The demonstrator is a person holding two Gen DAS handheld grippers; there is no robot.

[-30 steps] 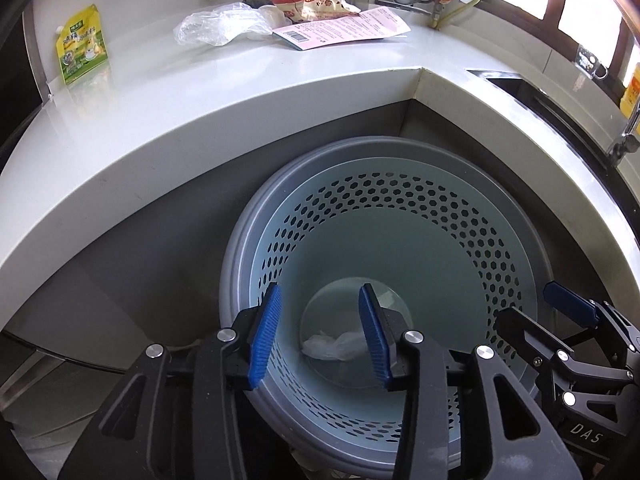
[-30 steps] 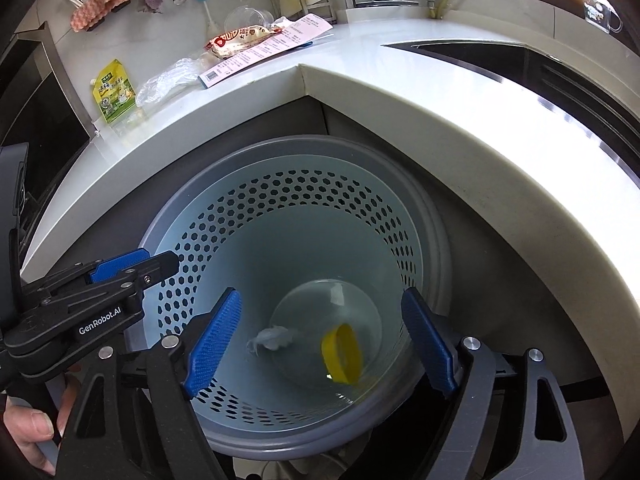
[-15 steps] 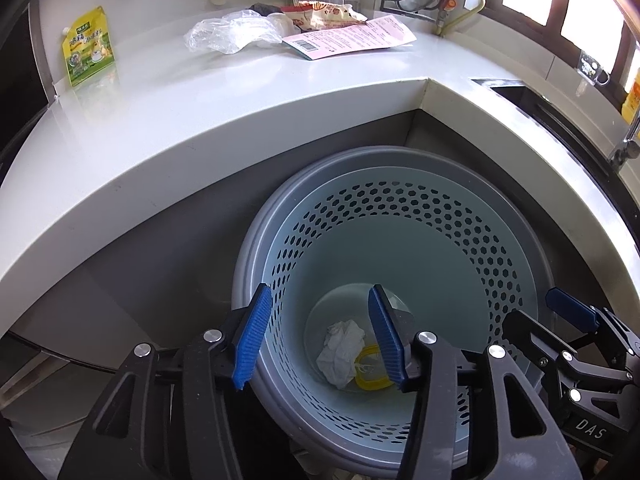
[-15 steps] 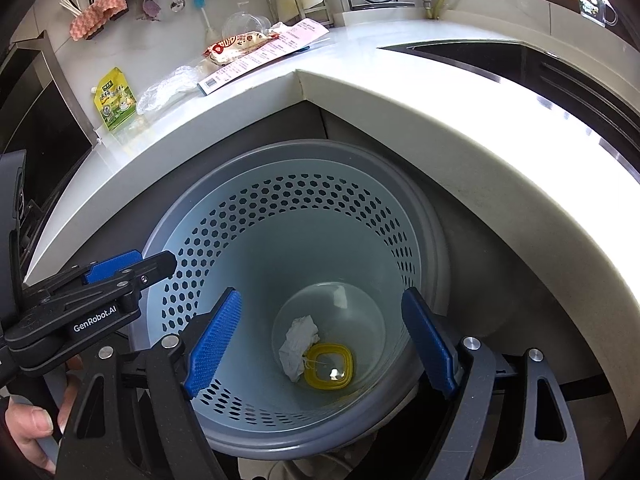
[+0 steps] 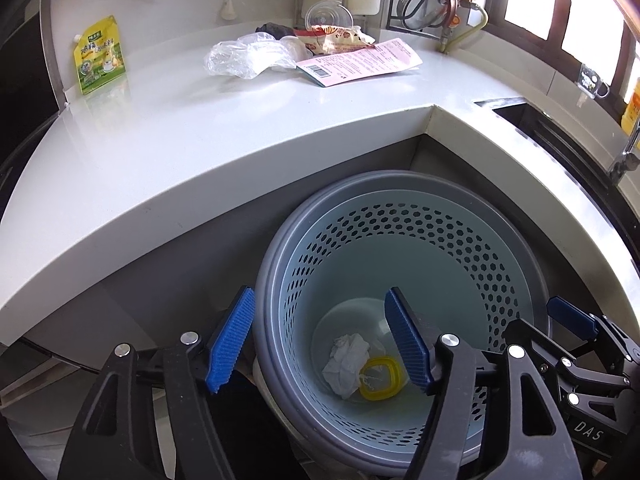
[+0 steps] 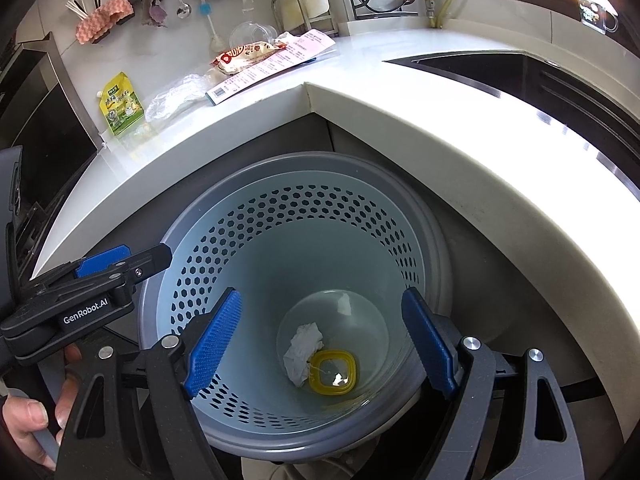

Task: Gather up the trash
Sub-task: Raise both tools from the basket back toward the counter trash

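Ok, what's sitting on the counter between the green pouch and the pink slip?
A crumpled clear plastic bag lies between the green pouch and the pink slip, with bare counter on the pouch side. The left wrist view shows it best.

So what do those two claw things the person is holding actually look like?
Both look alike. The left claw and the right claw each have two black plastic arms with cut-out openings and silver rivets, ending in flat bright blue pads with a ribbed, grippy face. White lettering reads "GenRobot.AI" on the left one's side and "DAS" on the right one's. No cables or sleeves are visible.
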